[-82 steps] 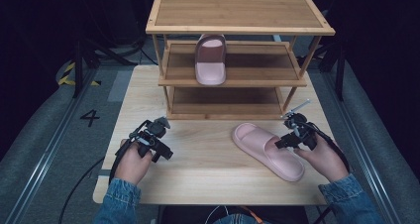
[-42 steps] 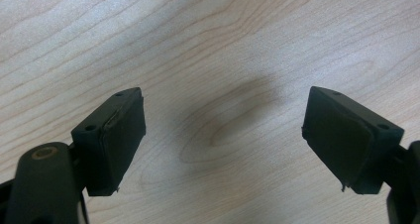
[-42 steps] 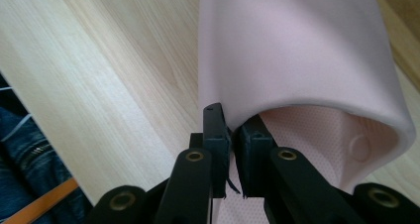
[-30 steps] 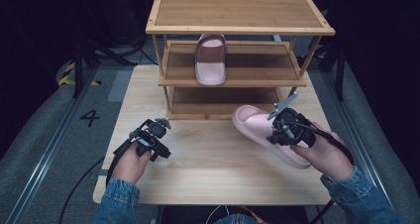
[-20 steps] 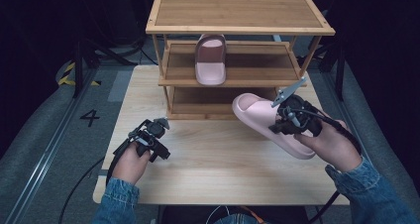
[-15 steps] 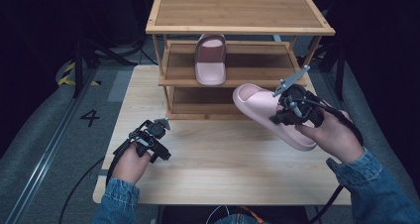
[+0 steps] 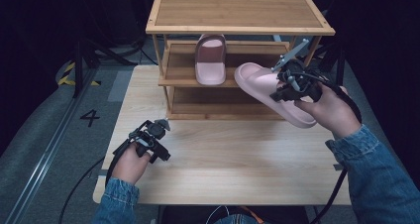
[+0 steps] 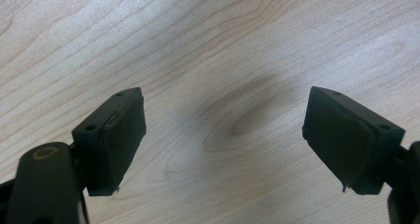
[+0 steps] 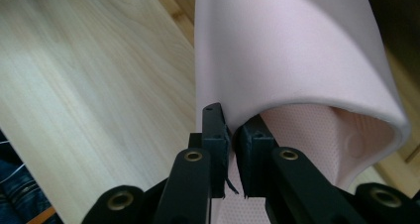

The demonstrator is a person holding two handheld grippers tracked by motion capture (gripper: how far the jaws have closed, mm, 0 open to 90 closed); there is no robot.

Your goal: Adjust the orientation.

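A pink slipper [image 7: 262, 85] hangs in the air in front of the wooden shoe rack [image 7: 237, 11], toe toward the rack's middle shelf. My right gripper [image 7: 282, 87] is shut on the edge of its strap; in the right gripper view the black pads [image 9: 215, 135] pinch the pink strap [image 9: 297, 60] between them. A second pink slipper [image 7: 210, 60] lies on the middle shelf, left of centre. My left gripper [image 7: 161, 135] rests low over the table [image 7: 237, 159] at the left, open, with bare wood between its pads [image 8: 119, 130].
The rack stands at the back of the table with a bottom shelf [image 7: 218, 105] under the middle one. Dark floor with a number marking [image 7: 89, 117] lies to the left. A cable [image 7: 79, 194] trails from the left hand.
My right gripper has lifted the pink slipper off the table and carried it up and toward the rack's middle shelf. The left gripper has stayed put.
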